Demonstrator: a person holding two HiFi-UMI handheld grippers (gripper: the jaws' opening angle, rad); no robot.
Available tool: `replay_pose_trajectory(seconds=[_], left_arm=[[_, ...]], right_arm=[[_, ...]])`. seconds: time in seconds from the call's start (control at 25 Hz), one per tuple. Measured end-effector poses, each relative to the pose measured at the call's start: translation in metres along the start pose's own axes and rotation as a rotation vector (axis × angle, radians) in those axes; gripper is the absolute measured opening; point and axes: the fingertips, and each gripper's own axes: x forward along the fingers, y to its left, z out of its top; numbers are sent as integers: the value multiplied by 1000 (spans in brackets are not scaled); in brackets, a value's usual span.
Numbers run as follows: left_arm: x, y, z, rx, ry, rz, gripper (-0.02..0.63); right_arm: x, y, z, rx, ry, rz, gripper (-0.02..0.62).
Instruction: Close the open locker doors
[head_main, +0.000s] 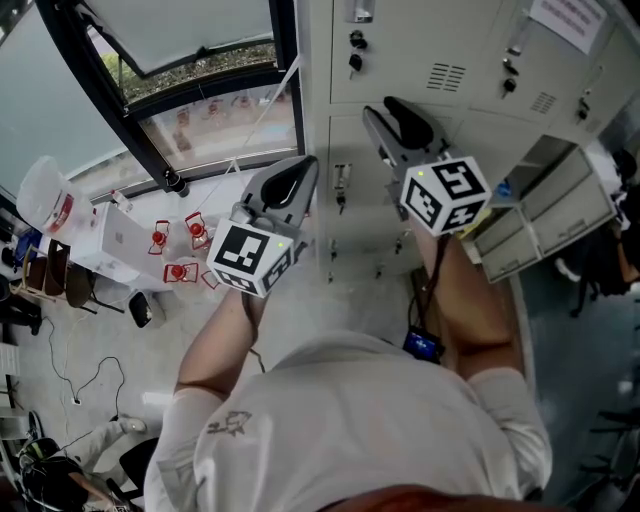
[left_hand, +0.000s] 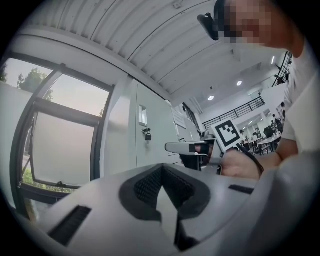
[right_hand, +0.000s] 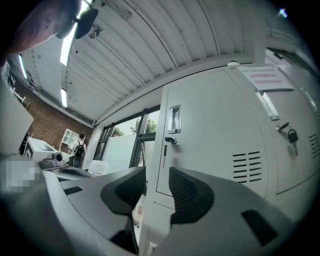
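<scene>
A bank of grey lockers (head_main: 420, 60) stands in front of me. The near doors are shut, and one has keys hanging in its lock (right_hand: 167, 141). To the right, some locker doors (head_main: 565, 195) stand open and show shelves. My right gripper (head_main: 388, 110) is held up close to the shut lockers. It is open (right_hand: 157, 172) with nothing between its pads. My left gripper (head_main: 303, 168) is beside it on the left, near the lockers' end, with its jaws shut (left_hand: 161, 169) on nothing. The right gripper (left_hand: 192, 147) also shows in the left gripper view, in front of a padlocked door (left_hand: 146, 134).
A tall window (head_main: 200, 90) with a dark frame adjoins the lockers on the left. Red chairs (head_main: 180, 250) and a white container (head_main: 45, 195) lie low at the left. A paper notice (head_main: 570, 20) is stuck on an upper locker.
</scene>
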Motion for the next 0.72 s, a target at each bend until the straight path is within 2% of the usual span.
replay_pose_trajectory(seconds=[0.28, 0.44, 0.6, 0.72], left_arm=[[-4, -2, -11, -22, 1, 5, -5], [-5, -5, -19, -29, 7, 0, -5], [-7, -11, -29, -26, 18, -12, -5], [-6, -13, -36, -23, 26, -11, -5]], right_arm=[[-25, 22, -41, 50, 23, 21, 139], [-38, 28, -61, 75, 17, 22, 91], [-46, 35, -74, 65, 17, 25, 2], [-47, 40, -81, 75, 21, 53, -2]])
